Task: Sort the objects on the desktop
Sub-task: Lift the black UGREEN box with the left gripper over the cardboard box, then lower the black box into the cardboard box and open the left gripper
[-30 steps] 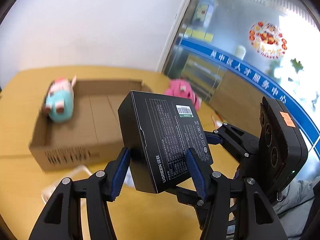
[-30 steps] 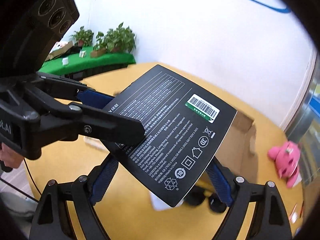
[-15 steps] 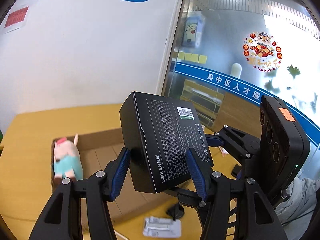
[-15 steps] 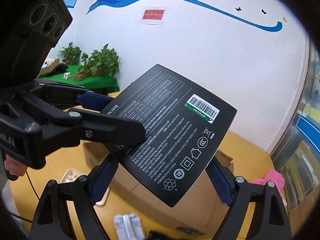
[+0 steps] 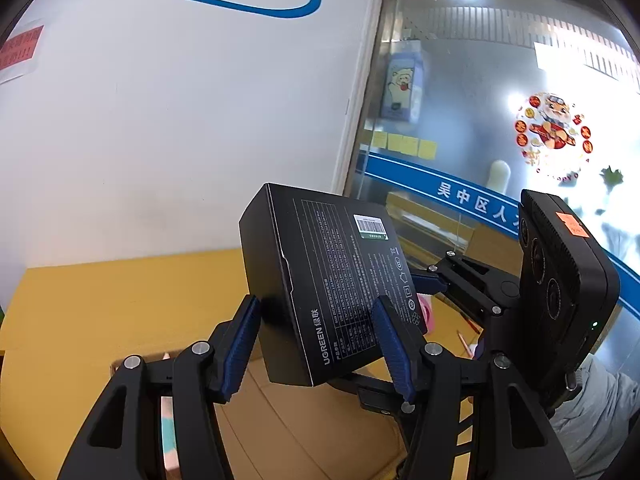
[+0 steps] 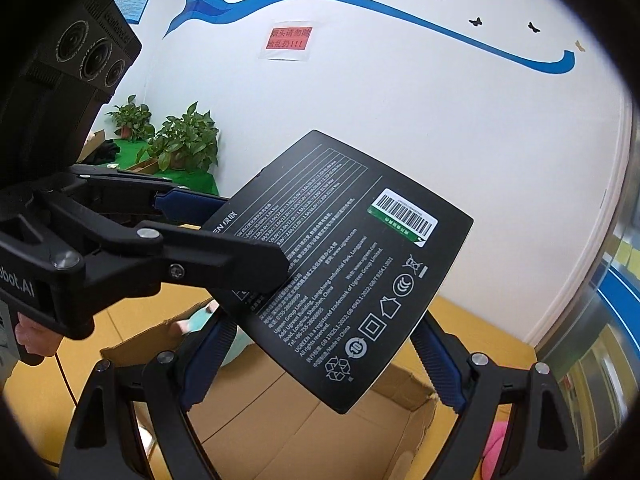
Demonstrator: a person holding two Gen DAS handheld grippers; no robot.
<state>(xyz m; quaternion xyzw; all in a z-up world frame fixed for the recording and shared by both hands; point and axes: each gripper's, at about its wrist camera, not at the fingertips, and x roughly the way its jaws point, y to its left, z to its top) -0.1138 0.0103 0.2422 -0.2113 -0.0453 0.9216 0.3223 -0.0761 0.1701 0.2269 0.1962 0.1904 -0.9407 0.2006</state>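
We get bright, even indoor light and sharp focus in both views. Glass door (image 5: 500,120) blows out at right. Heavy fisheye bending, black corner vignette.

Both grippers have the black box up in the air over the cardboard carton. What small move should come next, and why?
Probably lower it into the carton. The black box is clamped by both the left gripper and the right gripper, well above the open cardboard carton, whose floor directly beneath looks bare. A plush toy lies at the far end, so descend clear of it.
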